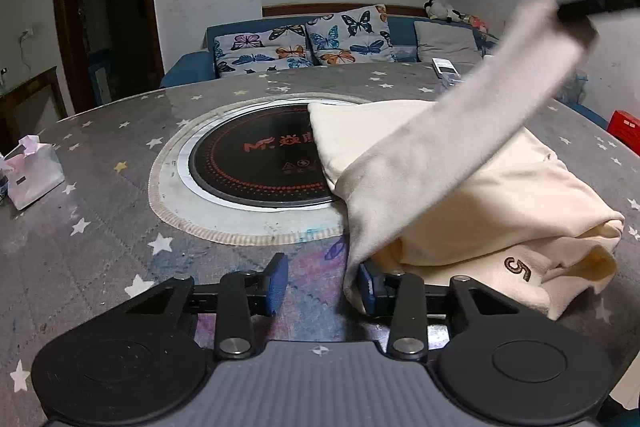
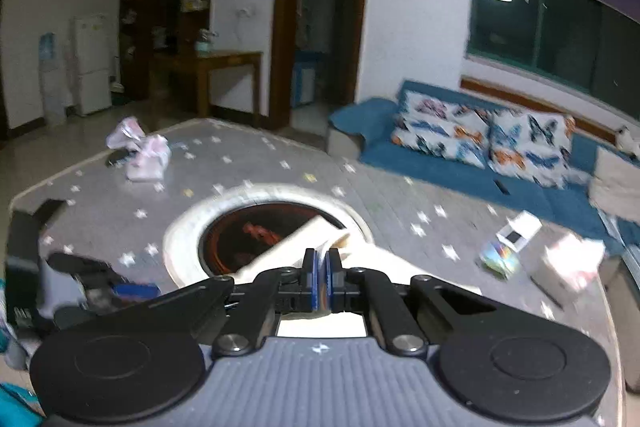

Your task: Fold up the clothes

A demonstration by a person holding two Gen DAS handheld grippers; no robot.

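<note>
Cream garment [image 1: 460, 195] soft, light, drapes; grip at edge. Right gripper [image 2: 322, 279] pinches cloth; left gripper [image 1: 322, 285] parted, lower centre, clamps nothing.

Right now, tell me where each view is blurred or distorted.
Left wrist view: sharp on the table, but the lifted sleeve and right gripper are smeared; fisheye bends the table edge. Right wrist view: motion blur nearly everywhere, sofa included; only its own gripper stays crisp.
</note>
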